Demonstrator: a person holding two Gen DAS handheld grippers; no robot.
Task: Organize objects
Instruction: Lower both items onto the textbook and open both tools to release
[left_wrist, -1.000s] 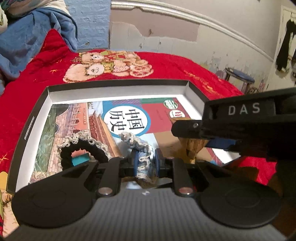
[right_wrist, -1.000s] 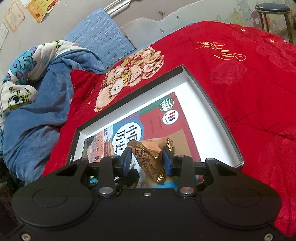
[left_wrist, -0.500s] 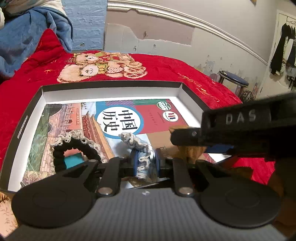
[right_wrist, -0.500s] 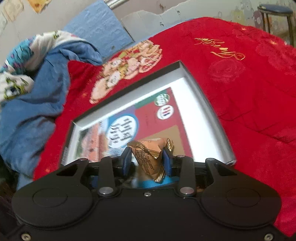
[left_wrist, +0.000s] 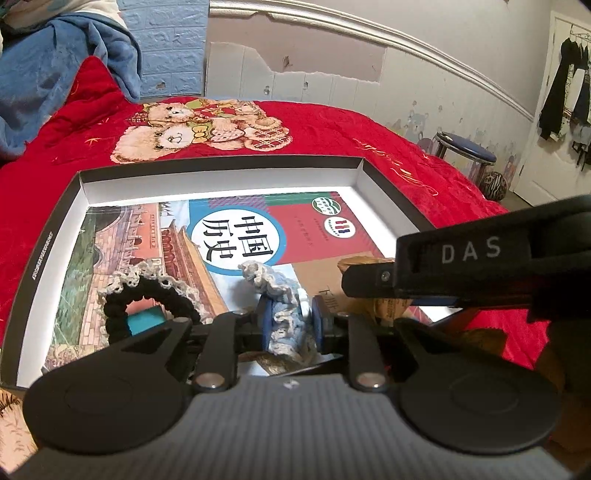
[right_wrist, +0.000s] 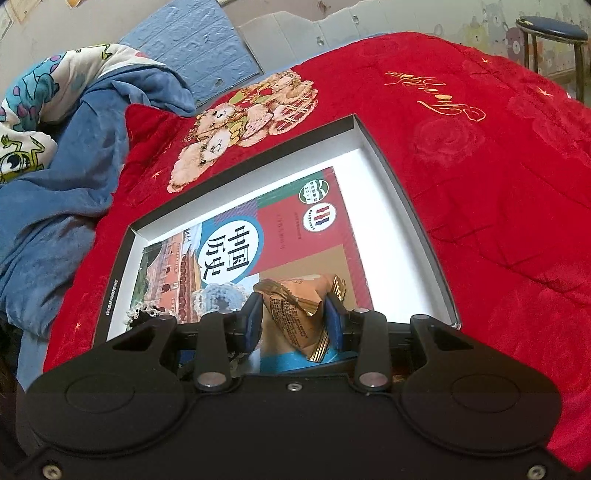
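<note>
Bed cover: a red quilt spreads across the bed, with a teddy bear print near its far end and gold embroidered script towards one side.
Bedding pile: a blue blanket lies bunched at the quilt's edge, a cartoon-print cloth on top.
Wall: a blue brick-pattern panel; peeling paint beside it.
Floor side: a blue-topped stool stands beside the bed.
Door: dark clothes hang there.

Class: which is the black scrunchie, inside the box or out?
Inside: the black scrunchie lies on the history textbook within the box walls.

Black grippers, blue-padded fingers, "DAS" marking
</note>
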